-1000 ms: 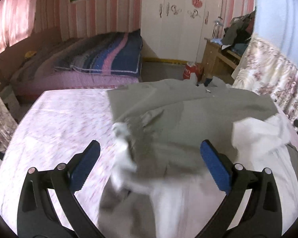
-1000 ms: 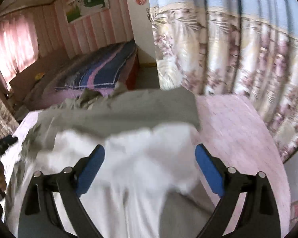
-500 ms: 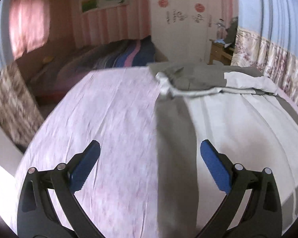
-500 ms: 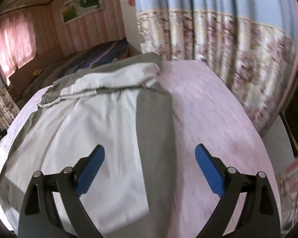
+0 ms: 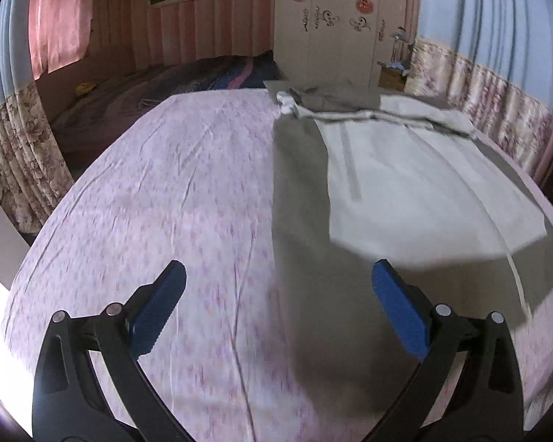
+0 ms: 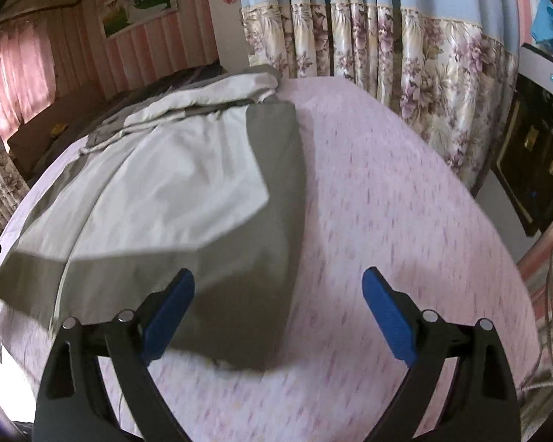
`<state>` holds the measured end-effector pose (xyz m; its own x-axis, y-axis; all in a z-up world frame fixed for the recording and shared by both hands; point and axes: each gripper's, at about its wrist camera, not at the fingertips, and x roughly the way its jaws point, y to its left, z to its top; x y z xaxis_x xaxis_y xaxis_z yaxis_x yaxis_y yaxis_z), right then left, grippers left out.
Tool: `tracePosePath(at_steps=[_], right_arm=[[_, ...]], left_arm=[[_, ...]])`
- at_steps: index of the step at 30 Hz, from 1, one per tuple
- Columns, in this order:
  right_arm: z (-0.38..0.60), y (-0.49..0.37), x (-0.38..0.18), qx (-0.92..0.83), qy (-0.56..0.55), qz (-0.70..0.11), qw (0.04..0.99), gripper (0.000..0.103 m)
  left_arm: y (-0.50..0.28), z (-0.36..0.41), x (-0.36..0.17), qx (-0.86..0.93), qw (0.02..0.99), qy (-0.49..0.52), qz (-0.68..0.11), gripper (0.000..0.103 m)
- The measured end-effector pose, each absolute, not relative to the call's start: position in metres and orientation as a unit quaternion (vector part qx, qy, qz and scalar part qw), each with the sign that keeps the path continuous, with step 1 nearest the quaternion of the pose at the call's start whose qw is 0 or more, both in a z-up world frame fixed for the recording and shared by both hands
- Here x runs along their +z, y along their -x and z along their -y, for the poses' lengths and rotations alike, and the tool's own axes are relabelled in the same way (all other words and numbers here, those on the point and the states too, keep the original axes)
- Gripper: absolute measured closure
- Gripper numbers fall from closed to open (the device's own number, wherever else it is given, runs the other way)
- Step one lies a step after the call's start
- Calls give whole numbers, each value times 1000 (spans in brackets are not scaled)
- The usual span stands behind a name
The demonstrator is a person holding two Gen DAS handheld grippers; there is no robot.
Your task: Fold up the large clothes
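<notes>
A large grey and white garment (image 5: 398, 191) lies spread flat on the pink-patterned bed sheet (image 5: 173, 213), its collar end bunched at the far side. My left gripper (image 5: 278, 287) hovers open over the garment's near left grey edge, holding nothing. In the right wrist view the same garment (image 6: 188, 191) covers the left half of the bed. My right gripper (image 6: 278, 294) is open above its near right corner, where the grey hem (image 6: 239, 353) ends.
A second bed with a striped blanket (image 5: 210, 77) stands beyond. Floral curtains (image 6: 405, 73) hang close along the right side. A white wardrobe (image 5: 335, 25) and a small cabinet (image 5: 390, 73) are at the back. Bare sheet (image 6: 405, 221) lies right of the garment.
Both grippers have pulled back toward the near end of the bed. The garment, a second ago bunched under them, now lies spread out flat with its far end folded over.
</notes>
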<state>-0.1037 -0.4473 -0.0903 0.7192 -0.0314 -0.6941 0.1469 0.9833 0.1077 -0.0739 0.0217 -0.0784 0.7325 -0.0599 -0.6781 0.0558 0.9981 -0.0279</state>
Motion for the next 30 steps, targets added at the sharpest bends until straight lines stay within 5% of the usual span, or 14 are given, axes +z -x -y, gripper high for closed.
tracePosePath(at_steps=[13,17,21,26,30], right_arm=[[445,131,-91,-37,-96,-338,936,12],[424,114,-108,-39,-38,-364,930,36],[426,111,-119,-33,-63,-367,927,41],[425,106,-114,-26,-78,-360,929,71],[417,106,-112,-38,-55,-361,930,74]], left_arm=[[110,-28,-88,-43,930,20,-365,3],[94,-24,-99,-47,923,30,-380,3],[84,-19,-110,-56,915,49,-396,3],[77,-2,-112,-70,911,55,-402,4],[79,10,-118,-76,910,39,-407,7]])
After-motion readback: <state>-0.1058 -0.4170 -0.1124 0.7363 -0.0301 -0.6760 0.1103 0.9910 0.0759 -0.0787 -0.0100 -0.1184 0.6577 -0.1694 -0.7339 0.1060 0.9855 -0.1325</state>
